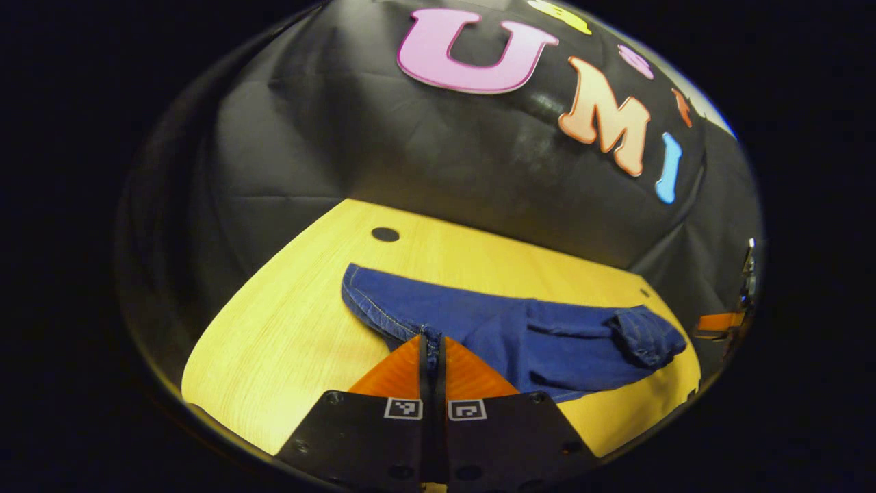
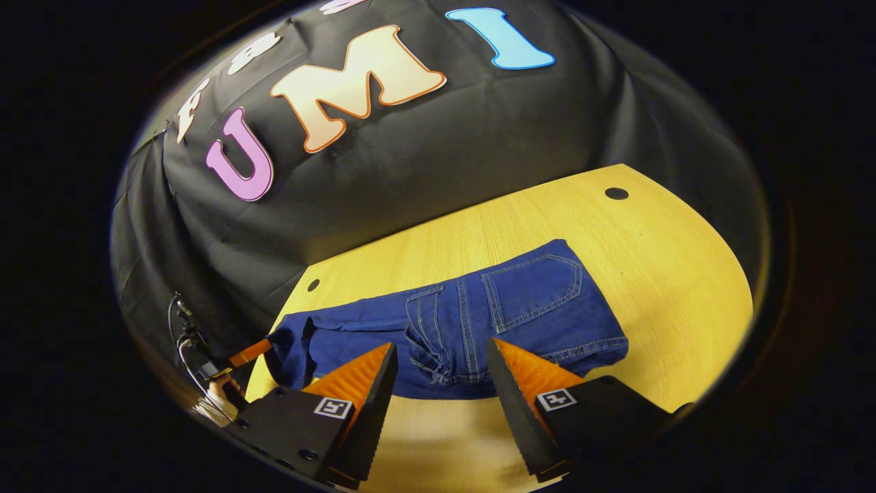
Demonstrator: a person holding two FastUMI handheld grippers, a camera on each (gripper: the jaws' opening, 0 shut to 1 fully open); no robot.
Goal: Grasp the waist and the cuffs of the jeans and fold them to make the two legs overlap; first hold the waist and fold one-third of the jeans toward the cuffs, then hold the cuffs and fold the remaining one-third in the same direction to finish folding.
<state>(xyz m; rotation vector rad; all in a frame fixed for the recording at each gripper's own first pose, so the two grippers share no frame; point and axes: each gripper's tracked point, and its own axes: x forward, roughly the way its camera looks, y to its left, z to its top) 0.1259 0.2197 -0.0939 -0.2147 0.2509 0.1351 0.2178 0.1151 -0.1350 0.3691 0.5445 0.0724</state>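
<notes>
Flat on the yellow table [image 2: 684, 287], the jeans [image 2: 479, 322] are spread lengthwise, legs already overlapped. Low over the near edge, the right gripper [image 2: 438, 370] is held with fingers parted, waist just ahead. The left gripper [image 1: 432, 356] is clamped on the cuff hem.

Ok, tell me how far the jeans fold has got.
Done: the jeans lie in one long strip on the table, legs seemingly overlapped. In hand: the left gripper is shut on their edge; the right gripper hangs open at the waist side. Left: both one-third folds.
</notes>
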